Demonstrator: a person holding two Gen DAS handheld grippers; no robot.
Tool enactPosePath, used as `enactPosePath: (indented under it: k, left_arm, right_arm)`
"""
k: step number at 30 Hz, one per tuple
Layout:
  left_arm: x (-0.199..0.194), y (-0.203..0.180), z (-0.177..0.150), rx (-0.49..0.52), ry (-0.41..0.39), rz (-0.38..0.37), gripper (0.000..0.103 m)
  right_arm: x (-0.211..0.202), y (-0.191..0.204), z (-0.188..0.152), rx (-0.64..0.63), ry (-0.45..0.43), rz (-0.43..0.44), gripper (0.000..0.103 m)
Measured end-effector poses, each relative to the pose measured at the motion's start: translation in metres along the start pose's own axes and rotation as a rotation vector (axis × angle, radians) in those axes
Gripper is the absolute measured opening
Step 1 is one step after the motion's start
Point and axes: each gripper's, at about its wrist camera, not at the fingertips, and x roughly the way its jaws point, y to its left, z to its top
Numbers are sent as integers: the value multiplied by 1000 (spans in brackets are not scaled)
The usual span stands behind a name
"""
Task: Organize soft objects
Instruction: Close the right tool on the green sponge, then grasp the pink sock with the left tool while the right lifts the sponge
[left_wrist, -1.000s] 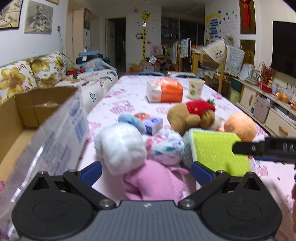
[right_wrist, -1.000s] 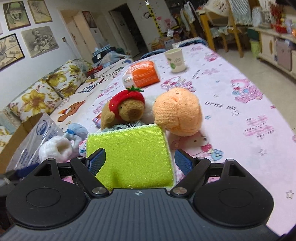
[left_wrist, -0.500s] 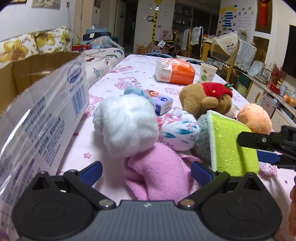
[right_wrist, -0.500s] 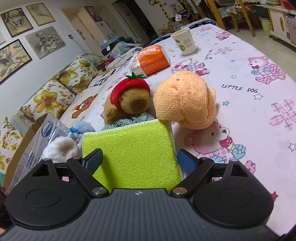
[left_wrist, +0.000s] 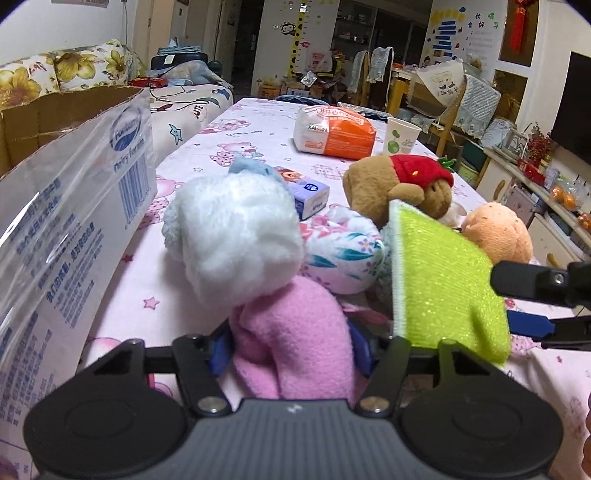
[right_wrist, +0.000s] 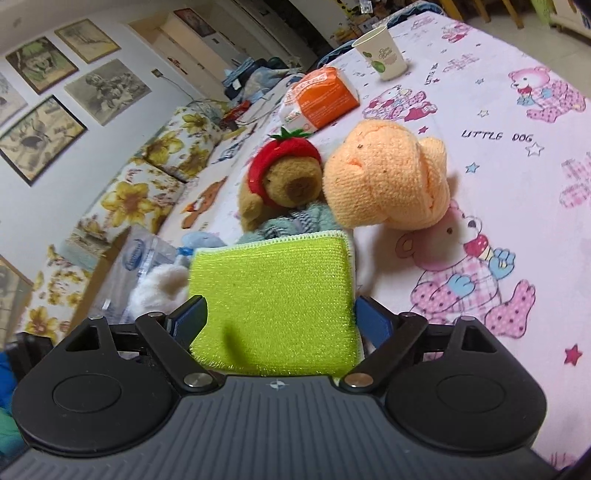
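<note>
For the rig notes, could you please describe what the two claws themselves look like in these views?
Both match: the left claw and right claw have a dark grey ribbed body with a small central emblem, two round black housings, black linkage arms with silver pivot screws, and blue finger pads. No cables or sleeves show.

The pink cloth (left_wrist: 295, 332) looks like soft, matt fleece. The white bundle (left_wrist: 236, 229) is fluffy plush. The green scouring pad (right_wrist: 273, 295) has a coarse, faintly glittering weave with a white stitched edge. The orange ball (right_wrist: 388, 177) is knitted yarn. A glossy clear plastic bag (left_wrist: 66, 229) lies over a matt cardboard box (left_wrist: 48, 118). The bench (right_wrist: 517, 221) wears smooth printed cloth.
</note>
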Motion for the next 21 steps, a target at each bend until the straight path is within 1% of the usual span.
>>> enactPosePath:
  k: [2,4,7,9,12,14,17,21]
  left_arm:
    - [-3,1,-1,-1,0,-16,55]
    - [-5,1,-1,8,1,-31,54]
    - [-7,-1,-2,26,7,-68,54]
    - [-7,-5,-4,38,12,-97,54]
    - [-8,-15,-8,72,23,-155,54]
    - [-12,-22,-11,103,21,-194,54]
    - [-15,-30,-16,146,20,-222,54]
    - [-17,-34,-17,159,16,-266,54]
  right_arm:
    - [-4,2,-2,-2,6,16,103]
    - [-8,1,-3,19,11,50,103]
    - [-16,-2,-3,39,3,71,103]
    - [-18,0,-4,5,-3,49,103]
    - [-14,12,-8,-95,-6,-36,103]
    - [-9,15,-11,-127,2,-82,103]
    - [-5,13,-12,-110,8,-105,103]
    - [-6,11,-14,-103,11,-117,103]
